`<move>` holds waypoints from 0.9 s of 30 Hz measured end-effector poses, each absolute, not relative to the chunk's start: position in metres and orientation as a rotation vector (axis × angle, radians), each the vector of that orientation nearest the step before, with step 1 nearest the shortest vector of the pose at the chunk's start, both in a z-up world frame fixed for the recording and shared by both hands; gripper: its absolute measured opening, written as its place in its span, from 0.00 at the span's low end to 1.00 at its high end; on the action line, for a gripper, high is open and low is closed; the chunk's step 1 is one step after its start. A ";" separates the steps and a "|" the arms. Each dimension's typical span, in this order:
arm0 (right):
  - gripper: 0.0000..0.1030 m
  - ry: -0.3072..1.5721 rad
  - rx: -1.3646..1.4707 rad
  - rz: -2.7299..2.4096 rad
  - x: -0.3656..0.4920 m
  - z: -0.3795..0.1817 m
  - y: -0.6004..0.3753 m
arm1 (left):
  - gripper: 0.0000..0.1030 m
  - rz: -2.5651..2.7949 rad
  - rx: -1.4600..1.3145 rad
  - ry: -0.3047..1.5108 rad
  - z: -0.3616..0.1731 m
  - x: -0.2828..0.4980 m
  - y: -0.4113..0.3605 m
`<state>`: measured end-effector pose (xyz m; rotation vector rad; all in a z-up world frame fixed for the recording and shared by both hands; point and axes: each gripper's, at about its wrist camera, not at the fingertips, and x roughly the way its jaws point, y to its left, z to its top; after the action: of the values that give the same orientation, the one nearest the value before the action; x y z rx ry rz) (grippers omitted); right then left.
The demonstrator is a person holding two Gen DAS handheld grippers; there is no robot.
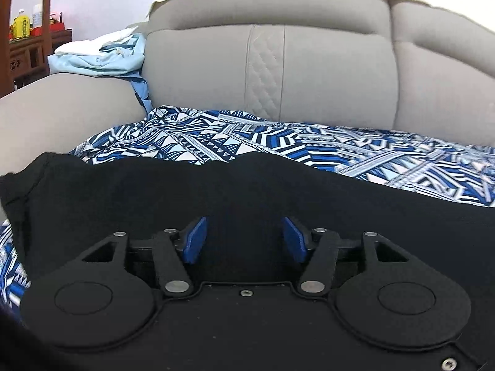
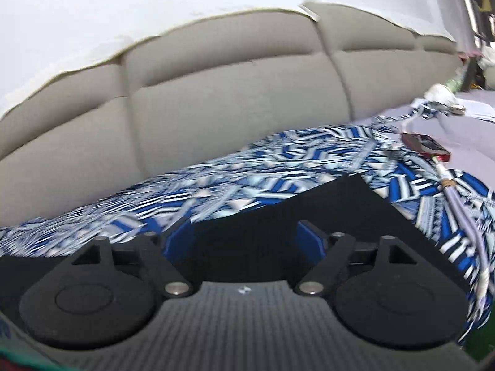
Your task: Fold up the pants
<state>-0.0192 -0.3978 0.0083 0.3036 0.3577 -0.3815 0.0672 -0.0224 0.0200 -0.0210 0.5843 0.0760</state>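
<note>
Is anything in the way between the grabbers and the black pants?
Nothing visible. The black pants lie right in front of the open left gripper and the open right gripper, on the patterned cloth.

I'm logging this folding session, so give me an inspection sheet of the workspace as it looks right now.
Surface: grey sofa, its seat covered by a blue-and-white patterned cloth.
Job's things: black pants lying on the patterned cloth.
Clutter: pale blue clothes heaped on the sofa arm; a red phone on the seat.
Grippers: left gripper and right gripper both open over the pants, nothing between the fingers.
Cables: a pale cord running across the cloth near the phone.
Surroundings: white wall; wooden shelf with bottles.
</note>
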 end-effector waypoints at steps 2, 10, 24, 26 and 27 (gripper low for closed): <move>0.84 0.345 0.315 -0.330 -0.031 0.004 -0.373 | 0.54 0.053 -0.021 0.571 0.021 0.048 -0.020; 0.84 0.370 0.402 -0.188 -0.067 -0.023 -0.297 | 0.54 0.000 0.010 0.591 0.007 -0.003 -0.008; 0.84 0.330 0.660 -0.620 -0.104 -0.046 -0.370 | 0.49 -0.006 0.032 0.673 -0.020 -0.016 -0.001; 0.84 0.303 0.702 -0.675 -0.110 -0.049 -0.388 | 0.50 -0.001 0.035 0.673 -0.020 -0.016 -0.002; 0.84 0.292 0.724 -0.696 -0.114 -0.051 -0.398 | 0.49 0.003 0.036 0.673 -0.019 -0.016 -0.003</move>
<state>-0.1140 -0.3979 -0.0511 0.7239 0.2925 -0.6964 -0.0157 -0.0030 -0.0195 0.0359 0.6730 0.0029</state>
